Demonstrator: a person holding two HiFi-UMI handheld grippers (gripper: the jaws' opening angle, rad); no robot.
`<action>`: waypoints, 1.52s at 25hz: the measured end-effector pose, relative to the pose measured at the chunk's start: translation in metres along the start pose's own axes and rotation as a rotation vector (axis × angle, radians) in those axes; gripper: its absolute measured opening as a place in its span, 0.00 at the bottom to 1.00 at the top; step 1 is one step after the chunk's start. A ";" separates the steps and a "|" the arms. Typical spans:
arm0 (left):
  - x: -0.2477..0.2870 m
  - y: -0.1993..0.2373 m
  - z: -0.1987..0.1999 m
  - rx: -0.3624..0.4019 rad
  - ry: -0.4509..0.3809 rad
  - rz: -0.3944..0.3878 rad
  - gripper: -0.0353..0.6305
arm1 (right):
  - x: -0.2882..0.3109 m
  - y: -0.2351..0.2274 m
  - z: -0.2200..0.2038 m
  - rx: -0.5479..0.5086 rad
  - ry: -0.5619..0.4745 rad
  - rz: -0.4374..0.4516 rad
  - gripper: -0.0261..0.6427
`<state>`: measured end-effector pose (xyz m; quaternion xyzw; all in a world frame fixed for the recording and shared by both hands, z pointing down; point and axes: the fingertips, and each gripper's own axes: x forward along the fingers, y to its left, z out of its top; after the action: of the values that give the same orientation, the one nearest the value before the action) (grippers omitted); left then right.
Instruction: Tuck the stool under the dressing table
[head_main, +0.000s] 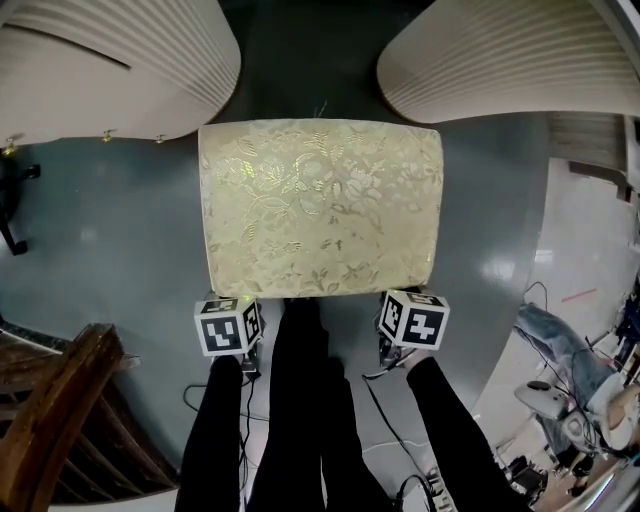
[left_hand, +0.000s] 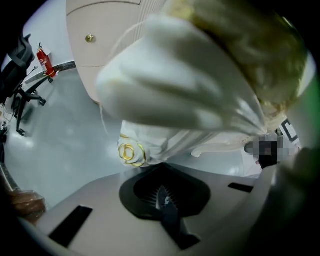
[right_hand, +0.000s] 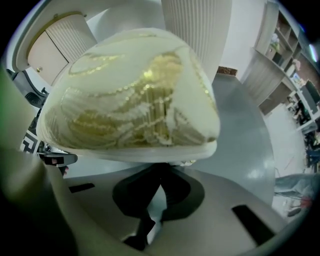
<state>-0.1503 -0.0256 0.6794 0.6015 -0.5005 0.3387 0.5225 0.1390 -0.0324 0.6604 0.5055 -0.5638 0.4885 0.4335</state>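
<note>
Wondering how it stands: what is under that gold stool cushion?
A white frame rim and a white leg with a gold scroll show beneath the stool cushion. From above, the cushion covers the other legs and the floor under it.

My right gripper (right_hand: 159, 176) reaches up under the white rim of the stool (right_hand: 135, 95), its dark jaws drawn in on a pale strip beneath the seat. The gold-patterned cream cushion fills the frame. Behind it, the dressing table (right_hand: 197, 25) shows fluted panels above the glossy grey floor (right_hand: 245, 135).
</note>
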 end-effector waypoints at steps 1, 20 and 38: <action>0.000 0.000 0.000 0.000 -0.001 -0.001 0.06 | 0.000 0.000 0.000 -0.003 -0.002 0.000 0.05; 0.002 -0.011 0.008 -0.036 -0.056 -0.024 0.06 | 0.002 -0.001 0.005 -0.075 -0.074 -0.016 0.05; 0.005 -0.020 0.001 -0.065 -0.065 -0.063 0.06 | 0.004 -0.006 0.008 -0.105 -0.110 -0.047 0.05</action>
<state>-0.1303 -0.0283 0.6780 0.6104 -0.5088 0.2856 0.5357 0.1445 -0.0412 0.6633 0.5214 -0.5996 0.4194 0.4390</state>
